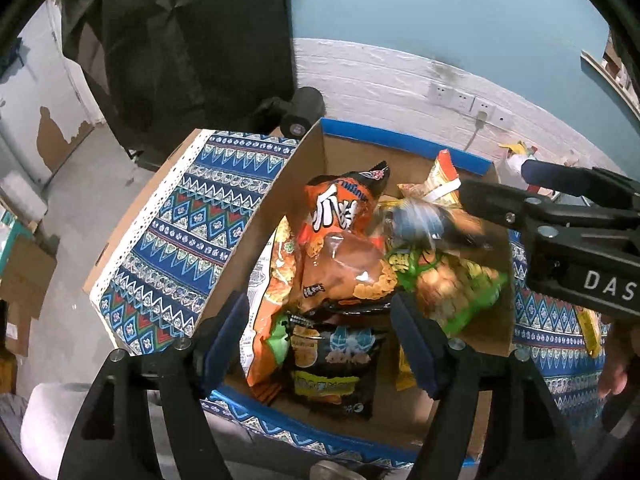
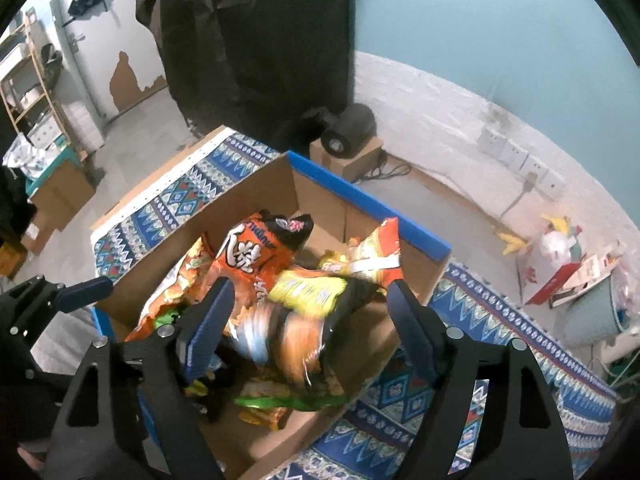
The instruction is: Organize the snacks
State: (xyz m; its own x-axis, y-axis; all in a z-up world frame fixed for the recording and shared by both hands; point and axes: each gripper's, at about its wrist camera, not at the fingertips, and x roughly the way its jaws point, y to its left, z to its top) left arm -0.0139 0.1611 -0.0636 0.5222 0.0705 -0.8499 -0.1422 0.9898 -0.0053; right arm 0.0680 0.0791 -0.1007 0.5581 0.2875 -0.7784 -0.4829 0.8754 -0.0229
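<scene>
A cardboard box (image 1: 400,136) (image 2: 360,196) with a blue rim stands on a patterned tablecloth and holds several snack bags. An orange bag (image 1: 340,208) (image 2: 248,256) leans at the back, a black bag (image 1: 332,364) lies at the front, and a green bag (image 1: 448,280) lies on the right. My left gripper (image 1: 320,340) hangs open over the box's near end, gripping nothing. My right gripper (image 2: 310,320) (image 1: 494,180) is open over the box's right side. A motion-blurred orange, black and yellow bag (image 2: 296,320) (image 1: 424,216) is between its fingers, loose.
The blue patterned tablecloth (image 1: 192,216) covers the table around the box. A black cylinder (image 2: 352,132) sits on a small carton behind the table. Dark cloth hangs at the back. Wall sockets (image 1: 468,102) and floor clutter (image 2: 560,256) are on the right. A hand (image 1: 616,360) holds the right gripper.
</scene>
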